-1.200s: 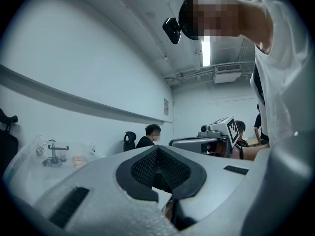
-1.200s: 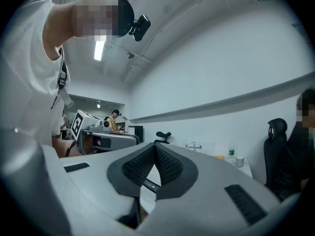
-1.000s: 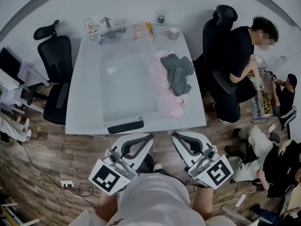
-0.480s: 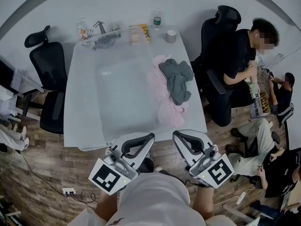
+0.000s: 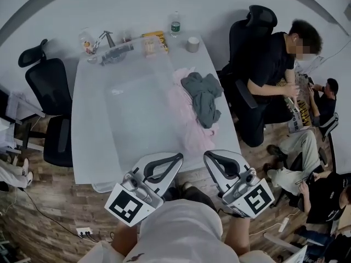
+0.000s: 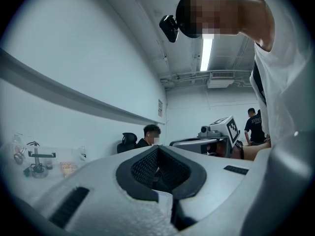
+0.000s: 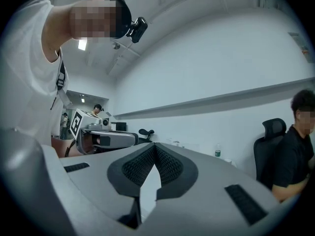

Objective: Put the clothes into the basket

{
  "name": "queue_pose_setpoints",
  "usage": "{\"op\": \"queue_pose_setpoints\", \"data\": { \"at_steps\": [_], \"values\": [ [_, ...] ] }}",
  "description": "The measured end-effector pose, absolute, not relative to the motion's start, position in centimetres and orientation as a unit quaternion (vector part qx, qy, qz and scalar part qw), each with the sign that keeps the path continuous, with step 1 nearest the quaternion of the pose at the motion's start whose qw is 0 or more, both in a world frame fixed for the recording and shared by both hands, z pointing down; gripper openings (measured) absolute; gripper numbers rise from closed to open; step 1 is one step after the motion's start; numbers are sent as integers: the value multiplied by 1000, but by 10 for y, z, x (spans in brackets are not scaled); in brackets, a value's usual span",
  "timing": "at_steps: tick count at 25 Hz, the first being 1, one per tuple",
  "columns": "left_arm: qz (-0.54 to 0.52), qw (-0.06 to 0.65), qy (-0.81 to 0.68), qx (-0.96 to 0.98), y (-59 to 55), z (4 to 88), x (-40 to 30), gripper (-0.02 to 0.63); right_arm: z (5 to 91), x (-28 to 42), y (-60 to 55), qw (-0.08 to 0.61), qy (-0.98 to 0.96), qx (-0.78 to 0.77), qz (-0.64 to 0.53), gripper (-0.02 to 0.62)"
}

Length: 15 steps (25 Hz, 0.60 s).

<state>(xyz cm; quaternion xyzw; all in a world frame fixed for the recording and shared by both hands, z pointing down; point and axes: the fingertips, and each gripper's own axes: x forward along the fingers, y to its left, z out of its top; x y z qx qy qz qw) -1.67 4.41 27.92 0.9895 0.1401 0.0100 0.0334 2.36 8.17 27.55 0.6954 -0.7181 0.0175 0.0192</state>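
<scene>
Setting: white desk (image 5: 88, 147) in an office, with swivel chairs around it and a seated person (image 5: 269, 70) at its right side.
Basket: clear basket (image 5: 142, 114) stands mid-desk and appears empty.
Clothes: grey garment (image 5: 204, 95) lies on top of the pink garment (image 5: 189, 125), on the desk just beside the basket's right wall. Nothing is in the basket yet.
Left tongs (image 6: 158, 149): pressed together, nothing between them, held level at the desk's near edge.
Right tongs (image 7: 155, 146): pressed together and empty, beside the left pair.
Step in hand: judged to be the approach to the pile.
Method: spread the right tongs before reaching the cloth. Pinch a raised fold near the grey garment's middle. Lift above the basket wall, then release over the basket's centre.
Caution: pink fabric may drag along, and the clear wall is hard to see.
</scene>
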Motion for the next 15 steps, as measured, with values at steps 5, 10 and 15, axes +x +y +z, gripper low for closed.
{"op": "queue_pose_setpoints", "data": {
  "at_steps": [5,10,15],
  "values": [
    [8,33,148,988,39,280,2,6,278,42,77,23,-713,700,21,5],
    [7,30,140,990,34,281,20,6,280,61,71,22,-718,696,21,5],
    [15,37,126,991,24,283,39,6,282,82,60,19,-726,687,24,5]
  ]
}}
